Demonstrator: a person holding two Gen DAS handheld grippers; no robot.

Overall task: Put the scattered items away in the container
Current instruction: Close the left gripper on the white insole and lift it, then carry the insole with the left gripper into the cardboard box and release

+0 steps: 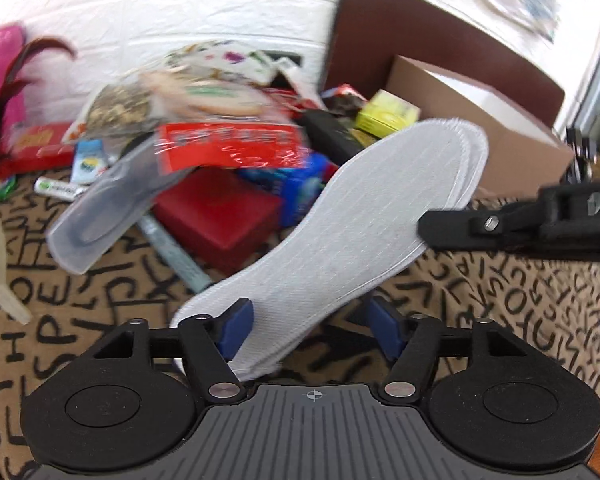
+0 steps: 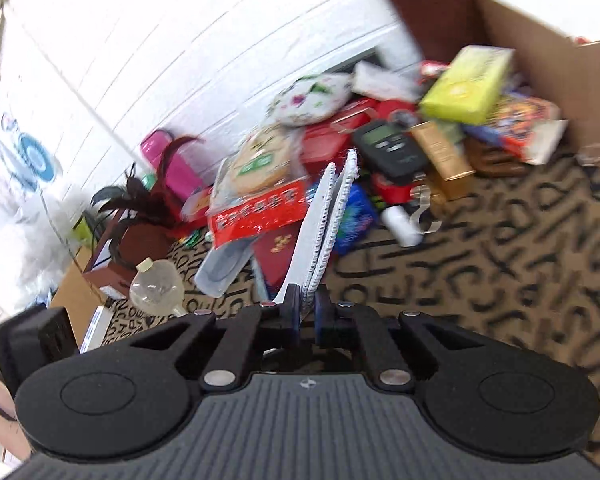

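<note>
Insoles (image 1: pixel 340 224): a white stitched pair, stacked, held off the carpet. In my right wrist view they stand edge-on (image 2: pixel 324 236), running up and away from the pads.

Right tool (image 2: pixel 308 316): pressed together, pinching the insoles' near edge. In the left view the same tool (image 1: pixel 432 228) comes in from the right as a black arm and grips the insoles' right edge.

Left tool (image 1: pixel 308 326): spread. The blue fingers (image 1: pixel 236 328) stand either side of the insoles' heel end; the left one looks close to the fabric, the right one is apart from it. I cannot tell if the left pad touches.

Box (image 1: pixel 500 128): brown cardboard, open top, behind and to the right of the insoles, on the carpet against a dark brown board.

Pile, between insoles and white wall: red packet (image 1: pixel 228 148) on top, red case (image 1: pixel 220 212) under it, clear plastic tray (image 1: pixel 100 216) sticking out left, blue pack just behind the insoles, yellow-green carton (image 1: pixel 388 114) near the box. In the right view, also a black meter (image 2: pixel 392 148) and a gold tube beside it.

Left edge: pink bottle (image 1: pixel 6 68), dark red feathers (image 1: pixel 4 120).

Carpet (image 1: pixel 100 288): tan with black letters. Both views are motion-blurred.
</note>
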